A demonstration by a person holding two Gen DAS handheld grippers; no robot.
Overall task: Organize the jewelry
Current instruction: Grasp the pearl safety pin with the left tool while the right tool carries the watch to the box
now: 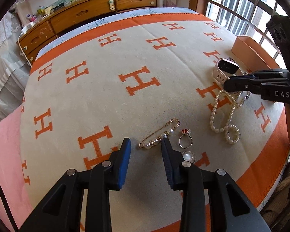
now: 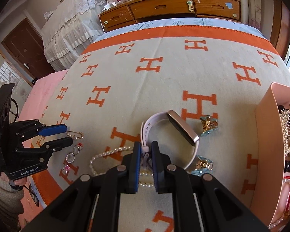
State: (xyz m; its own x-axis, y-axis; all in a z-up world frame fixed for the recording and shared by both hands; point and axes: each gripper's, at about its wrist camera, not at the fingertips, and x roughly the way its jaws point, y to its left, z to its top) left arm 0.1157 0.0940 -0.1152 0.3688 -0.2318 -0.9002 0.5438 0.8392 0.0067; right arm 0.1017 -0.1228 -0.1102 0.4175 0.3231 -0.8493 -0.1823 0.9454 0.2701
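A gold safety-pin brooch with pearls (image 1: 158,135) lies on the H-patterned blanket (image 1: 106,100). My left gripper (image 1: 146,143) stands open over it, its right fingertip beside one pearl and the left one apart. In the right wrist view the left gripper (image 2: 68,134) sits by the brooch (image 2: 75,135). My right gripper (image 2: 146,148) is shut on the pale strap of a smartwatch (image 2: 183,129). The left wrist view shows the right gripper (image 1: 227,82) at the watch (image 1: 226,67), with a pearl necklace (image 1: 230,112) below it.
A pink box (image 2: 268,135) at the right holds beads and other jewelry. A red-stone ring (image 1: 185,139), a round pearl piece (image 1: 188,156), a pink-stone ring (image 2: 66,168) and two blue clips (image 2: 208,125) lie on the blanket. Wooden drawers (image 1: 83,13) stand beyond the bed.
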